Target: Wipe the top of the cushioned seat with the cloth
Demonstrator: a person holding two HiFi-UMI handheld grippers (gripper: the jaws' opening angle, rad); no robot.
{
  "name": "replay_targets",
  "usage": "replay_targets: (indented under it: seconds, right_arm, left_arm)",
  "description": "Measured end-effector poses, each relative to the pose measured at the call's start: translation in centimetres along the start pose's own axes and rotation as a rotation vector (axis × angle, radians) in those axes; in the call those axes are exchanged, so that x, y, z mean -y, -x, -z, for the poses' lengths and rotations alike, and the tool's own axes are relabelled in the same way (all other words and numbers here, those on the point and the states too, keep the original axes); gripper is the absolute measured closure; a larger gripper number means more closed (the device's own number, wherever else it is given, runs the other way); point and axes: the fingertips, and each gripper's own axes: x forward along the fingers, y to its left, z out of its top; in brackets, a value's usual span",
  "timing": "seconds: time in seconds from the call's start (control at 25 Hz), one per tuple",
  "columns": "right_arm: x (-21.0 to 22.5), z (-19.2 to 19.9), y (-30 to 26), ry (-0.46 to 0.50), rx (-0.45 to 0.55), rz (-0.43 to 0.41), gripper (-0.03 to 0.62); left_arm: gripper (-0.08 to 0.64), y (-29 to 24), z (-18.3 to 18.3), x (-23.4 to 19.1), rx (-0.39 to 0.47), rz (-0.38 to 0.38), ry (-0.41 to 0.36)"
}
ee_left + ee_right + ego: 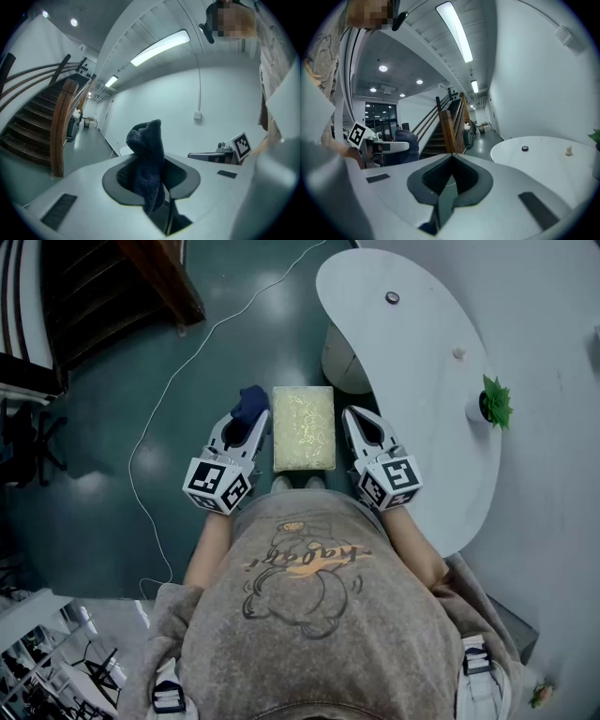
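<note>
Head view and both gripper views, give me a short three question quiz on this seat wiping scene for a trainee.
1. True or false: the right gripper holds the cloth.
2. In the head view, the cushioned seat lies: A between the two grippers; B on top of the cloth; C behind the person.
3. Fill in: the right gripper's jaws are ____, with nothing between them.
Key: 1 false, the left gripper holds it; 2 A; 3 shut.
</note>
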Motion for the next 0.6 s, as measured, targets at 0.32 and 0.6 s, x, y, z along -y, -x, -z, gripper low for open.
replay_targets:
  seconds: [0.32,0.6]
  right_arm:
    - [0.1,0.6,0.7,-0.003,0.002,0.017,0.589]
    - [0.2,0.6,1.4,0.004,0.003,0.021,0.589]
  left_arm:
    - [0.46,0.3,0.6,0.3,-0.008,-0.012,0.003]
    - [0.46,1.1,0.4,0.3,-0.002,-0.032,0.017]
